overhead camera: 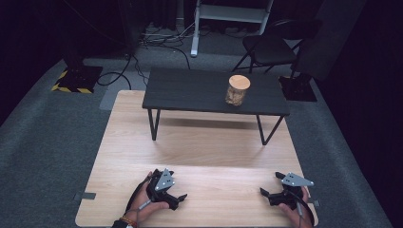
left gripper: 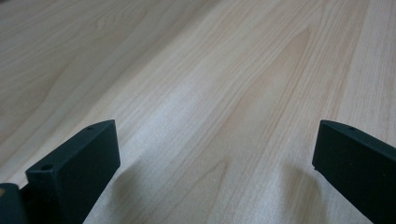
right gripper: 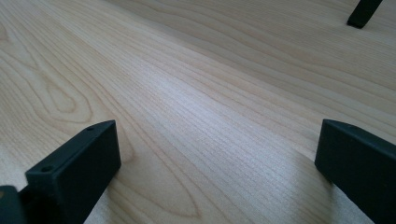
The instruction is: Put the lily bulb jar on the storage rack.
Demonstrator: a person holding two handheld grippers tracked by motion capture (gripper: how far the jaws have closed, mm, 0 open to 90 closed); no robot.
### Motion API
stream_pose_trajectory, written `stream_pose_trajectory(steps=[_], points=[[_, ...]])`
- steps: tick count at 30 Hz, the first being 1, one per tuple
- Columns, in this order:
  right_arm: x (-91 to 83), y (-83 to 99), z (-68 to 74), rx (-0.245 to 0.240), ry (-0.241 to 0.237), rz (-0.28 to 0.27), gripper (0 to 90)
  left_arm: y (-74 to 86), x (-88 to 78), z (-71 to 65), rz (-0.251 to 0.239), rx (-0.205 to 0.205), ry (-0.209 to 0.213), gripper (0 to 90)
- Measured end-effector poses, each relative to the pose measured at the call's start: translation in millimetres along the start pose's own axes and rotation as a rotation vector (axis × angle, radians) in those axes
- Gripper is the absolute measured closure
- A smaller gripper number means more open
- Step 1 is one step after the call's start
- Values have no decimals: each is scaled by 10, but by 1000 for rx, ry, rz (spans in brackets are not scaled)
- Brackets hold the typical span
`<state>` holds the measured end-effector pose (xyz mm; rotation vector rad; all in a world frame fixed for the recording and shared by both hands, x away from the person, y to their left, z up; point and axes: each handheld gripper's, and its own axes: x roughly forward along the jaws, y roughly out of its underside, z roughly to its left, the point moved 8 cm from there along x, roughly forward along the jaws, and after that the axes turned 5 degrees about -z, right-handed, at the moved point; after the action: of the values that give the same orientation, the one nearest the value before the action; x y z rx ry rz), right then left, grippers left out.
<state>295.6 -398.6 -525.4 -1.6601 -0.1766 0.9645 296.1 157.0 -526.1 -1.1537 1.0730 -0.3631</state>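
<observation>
Wooden table carries two grippers, left and right, both spread wide, empty; the high view adds one jar on one dark bench.

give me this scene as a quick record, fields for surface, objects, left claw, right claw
surface: light wooden board on grey carpet
objects: small dark table standing on the board's far part; jar with a cork lid on that table, right of centre
left claw: open, empty, low over the board's near left
right claw: open, empty, low over the board's near right
</observation>
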Motion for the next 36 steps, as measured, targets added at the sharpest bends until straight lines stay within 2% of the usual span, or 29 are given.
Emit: stream_pose_trajectory(steps=[8, 36], points=[[-1, 1, 1, -2, -4, 0, 0, 54, 6, 5, -21, 0, 6, 4], [-1, 1, 2, -1, -4, 0, 0, 56, 2, 9, -20, 3, 9, 5]])
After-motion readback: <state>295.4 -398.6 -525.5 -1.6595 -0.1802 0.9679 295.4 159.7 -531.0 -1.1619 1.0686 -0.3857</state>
